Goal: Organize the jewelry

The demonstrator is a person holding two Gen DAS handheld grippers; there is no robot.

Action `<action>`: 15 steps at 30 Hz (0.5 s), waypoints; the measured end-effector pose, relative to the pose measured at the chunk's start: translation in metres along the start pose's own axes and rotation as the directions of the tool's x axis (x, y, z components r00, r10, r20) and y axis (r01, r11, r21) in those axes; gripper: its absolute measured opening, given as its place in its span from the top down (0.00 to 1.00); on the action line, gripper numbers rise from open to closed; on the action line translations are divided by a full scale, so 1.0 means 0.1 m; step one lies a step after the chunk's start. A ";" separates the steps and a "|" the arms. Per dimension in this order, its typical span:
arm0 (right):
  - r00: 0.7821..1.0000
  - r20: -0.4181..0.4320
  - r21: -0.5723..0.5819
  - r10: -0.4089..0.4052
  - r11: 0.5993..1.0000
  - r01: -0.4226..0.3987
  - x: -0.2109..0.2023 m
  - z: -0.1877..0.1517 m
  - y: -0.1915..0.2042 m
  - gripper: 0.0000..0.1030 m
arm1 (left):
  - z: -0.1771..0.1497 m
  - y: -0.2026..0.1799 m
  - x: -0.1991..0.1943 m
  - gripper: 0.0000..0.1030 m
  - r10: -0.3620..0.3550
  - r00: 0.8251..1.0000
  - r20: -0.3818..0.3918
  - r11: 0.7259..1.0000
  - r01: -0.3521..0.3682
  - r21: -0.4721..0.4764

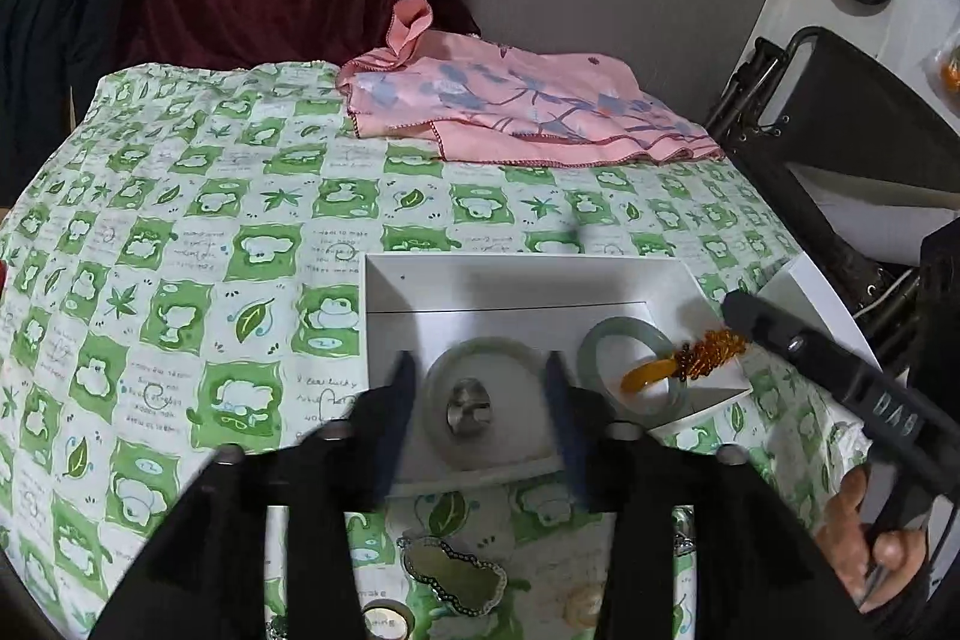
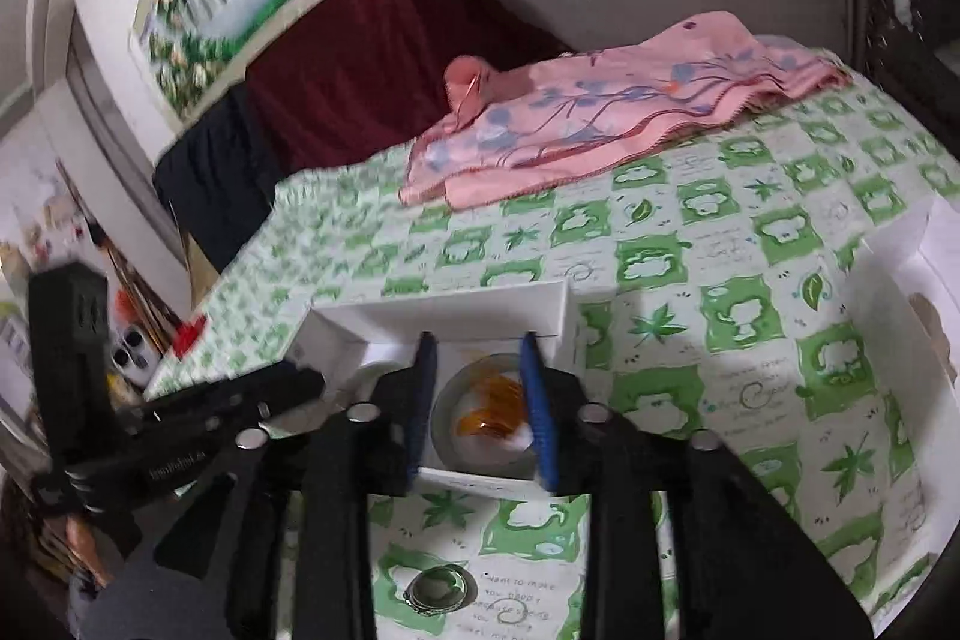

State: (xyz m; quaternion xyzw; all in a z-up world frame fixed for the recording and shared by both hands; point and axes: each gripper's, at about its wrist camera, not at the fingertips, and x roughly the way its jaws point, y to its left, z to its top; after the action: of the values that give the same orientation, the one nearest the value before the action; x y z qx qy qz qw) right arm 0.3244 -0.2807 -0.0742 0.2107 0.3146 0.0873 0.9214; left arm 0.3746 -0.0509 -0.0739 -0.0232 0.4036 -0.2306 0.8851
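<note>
Box: shallow white cardboard box [image 1: 384,280] sits near the front edge of the green frog-print tablecloth [image 1: 180,232], well clear of the folded pink floral cloth [image 1: 510,112] at the far edge.
Left bangle: pale green jade bangle [image 1: 438,382] lies flat at the box's near side, with a small silver-grey ring [image 1: 469,409] inside its hoop.
Right bangle: second pale green jade bangle [image 1: 591,346] lies by the box's right wall; an amber-orange piece with a beaded tassel [image 1: 708,351] drapes across it.
Left gripper [image 1: 483,388]: jaws spread, straddling the left bangle, gripping nothing.
Right gripper [image 2: 480,400]: jaws spread above the right bangle, likewise gripping nothing.
Loose pieces: cloud-shaped silver pendant [image 1: 453,577] and silver ring [image 2: 436,593] wait on the cloth before the box's front edge.
Handling: jade is probably stiff, heavy, slick and chip-prone; pinch across the band, not the hoop. The tassel looks limp and light; take it by the amber body.
</note>
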 end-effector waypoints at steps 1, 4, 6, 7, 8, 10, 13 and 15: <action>1.000 0.005 0.003 0.005 1.000 -0.005 -0.02 0.00 0.00 0.68 | 0.00 0.01 -0.02 0.55 -0.008 1.000 0.005 1.000 0.008 -0.002; 1.000 0.012 -0.001 0.007 1.000 -0.007 -0.05 -0.03 0.01 0.68 | 0.00 0.07 -0.11 0.52 -0.027 0.999 0.030 0.999 0.028 -0.026; 1.000 0.011 -0.004 0.007 1.000 -0.006 -0.06 -0.04 0.02 0.68 | -0.01 0.10 -0.14 0.50 -0.016 0.999 0.041 0.999 0.018 -0.033; 1.000 0.011 -0.006 0.005 1.000 -0.005 -0.07 -0.05 0.02 0.68 | -0.02 0.12 -0.16 0.48 -0.004 0.999 0.047 0.999 0.005 -0.037; 1.000 0.010 -0.007 0.003 1.000 -0.002 -0.08 -0.06 0.02 0.67 | -0.02 0.14 -0.16 0.47 0.004 0.999 0.049 0.999 -0.002 -0.040; 1.000 0.011 -0.004 0.000 1.000 0.000 -0.09 -0.07 0.00 0.66 | -0.02 0.17 -0.17 0.45 0.014 0.999 0.050 0.999 -0.011 -0.049; 1.000 0.020 0.008 0.000 1.000 0.000 -0.14 -0.08 -0.03 0.64 | -0.03 0.24 -0.19 0.42 0.025 0.998 0.051 0.997 -0.021 -0.073; 1.000 0.029 0.012 -0.002 1.000 0.002 -0.17 -0.09 -0.04 0.60 | -0.04 0.28 -0.20 0.40 0.029 0.998 0.051 0.996 -0.025 -0.087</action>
State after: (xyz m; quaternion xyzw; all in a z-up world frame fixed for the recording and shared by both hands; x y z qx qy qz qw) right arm 0.3056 -0.2866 -0.0725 0.2173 0.3021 0.0814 0.9246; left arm 0.3715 -0.0167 -0.0686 -0.0617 0.3901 -0.2002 0.8966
